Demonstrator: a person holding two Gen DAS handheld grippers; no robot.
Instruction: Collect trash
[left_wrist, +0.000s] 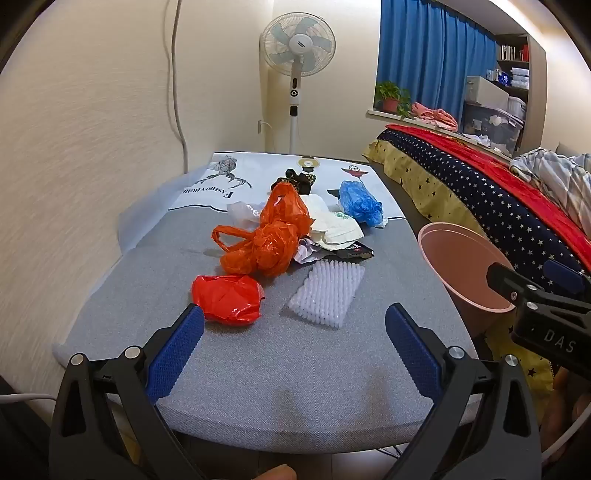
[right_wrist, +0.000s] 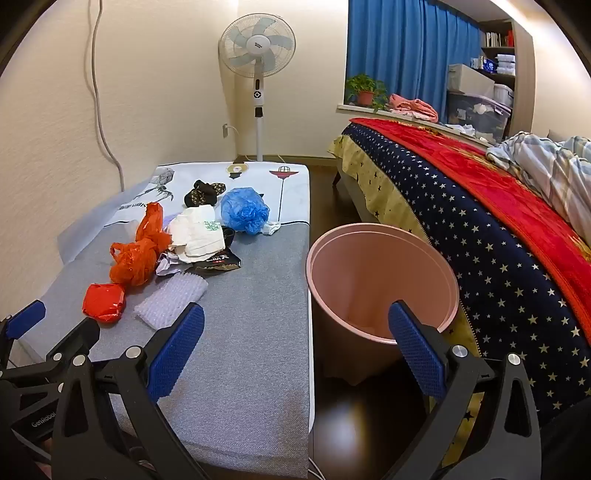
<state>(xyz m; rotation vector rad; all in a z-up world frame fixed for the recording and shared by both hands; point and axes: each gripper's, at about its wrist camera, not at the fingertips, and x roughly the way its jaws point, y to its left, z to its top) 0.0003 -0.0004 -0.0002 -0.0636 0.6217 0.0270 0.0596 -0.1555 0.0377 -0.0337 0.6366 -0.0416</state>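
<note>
Trash lies on a grey-topped table (left_wrist: 295, 369): a red plastic wad (left_wrist: 227, 297), an orange bag (left_wrist: 266, 240), a white bubble-wrap piece (left_wrist: 327, 291), crumpled white paper (left_wrist: 336, 227), a black wrapper (left_wrist: 356, 253), a blue bag (left_wrist: 360, 203) and a dark patterned item (left_wrist: 297, 181). A pink bin (right_wrist: 380, 280) stands on the floor to the table's right. My left gripper (left_wrist: 293, 325) is open and empty above the table's near end, just short of the red wad. My right gripper (right_wrist: 295, 321) is open and empty, between the table edge and the bin.
A bed with a starred cover and red blanket (right_wrist: 498, 221) runs along the right. A standing fan (right_wrist: 258, 55) is at the back wall. A cable (right_wrist: 103, 110) hangs down the left wall. Dark floor (right_wrist: 325, 192) separates table and bed.
</note>
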